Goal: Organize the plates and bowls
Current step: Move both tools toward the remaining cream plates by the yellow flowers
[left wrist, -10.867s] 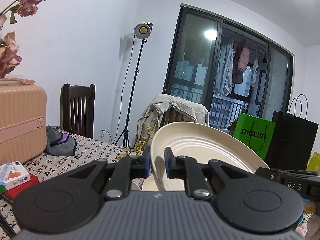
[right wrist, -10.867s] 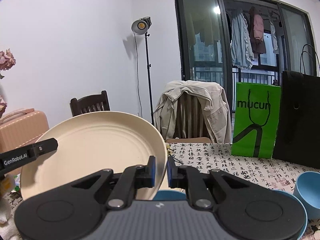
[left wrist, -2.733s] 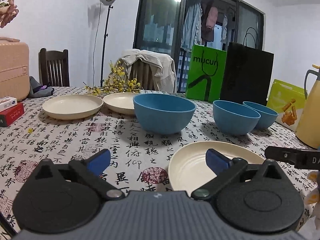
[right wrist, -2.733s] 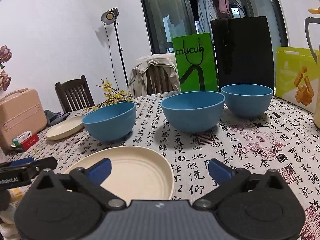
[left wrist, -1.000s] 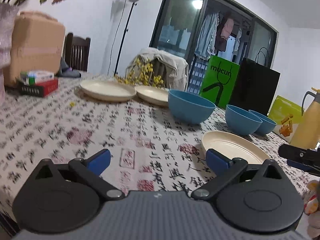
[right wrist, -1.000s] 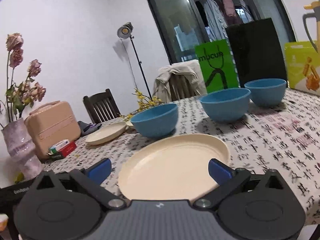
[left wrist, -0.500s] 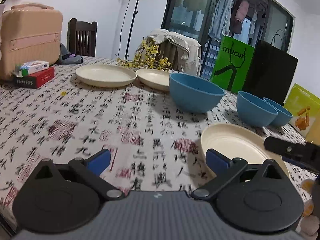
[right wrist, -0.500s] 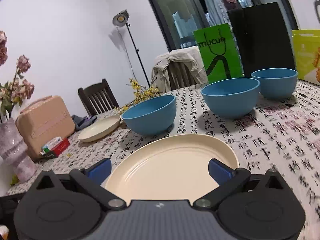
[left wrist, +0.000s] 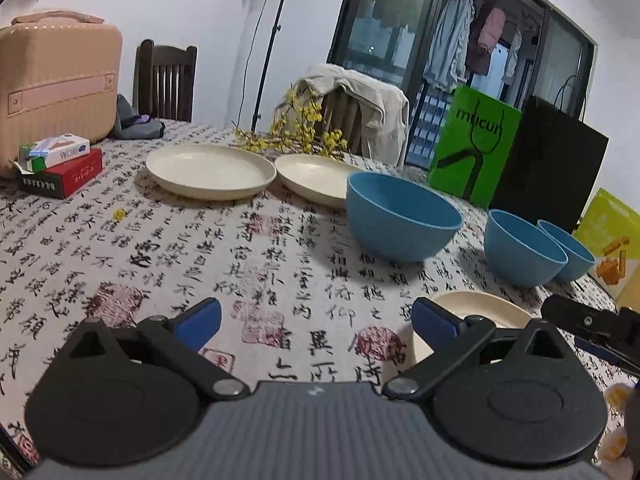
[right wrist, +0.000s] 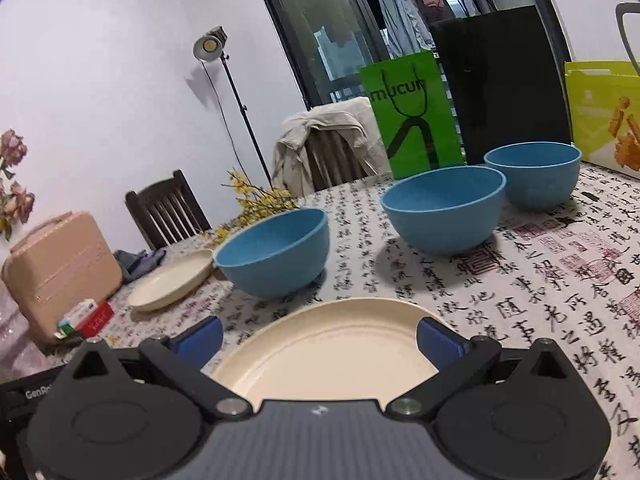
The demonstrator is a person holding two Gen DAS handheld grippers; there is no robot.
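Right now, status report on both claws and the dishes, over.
Left claw open, empty. Right claw open over the near cream round plate. Three blue bowls and two far cream plates unstacked on the table. Nothing blocking.

Worktop (left wrist: 280,248) w/ white cloth printed in black calligraphy & red seals. Far left: peach hard-shell suitcase (left wrist: 52,80), upright; just in front, a red box (left wrist: 68,176) w/ a white-green-blue carton (left wrist: 56,151) lying on top. Grey bundled cloth (left wrist: 134,126) beside the suitcase, dark wooden slat-back chair (left wrist: 166,78) behind it. Spray of small yellow flowers (left wrist: 296,136) lies at the far edge. Beige jacket (left wrist: 360,108) draped over a 2nd chair. Black light stand w/ lit lamp (right wrist: 224,92) by the white wall. Green "mucun" paper bag (left wrist: 472,152) next to a black paper bag (left wrist: 548,168); yellow-green printed bag (right wrist: 604,116) at far right. Clothes hang behind dark glass doors (left wrist: 472,40). Dried pink roses (right wrist: 14,176) at left edge.
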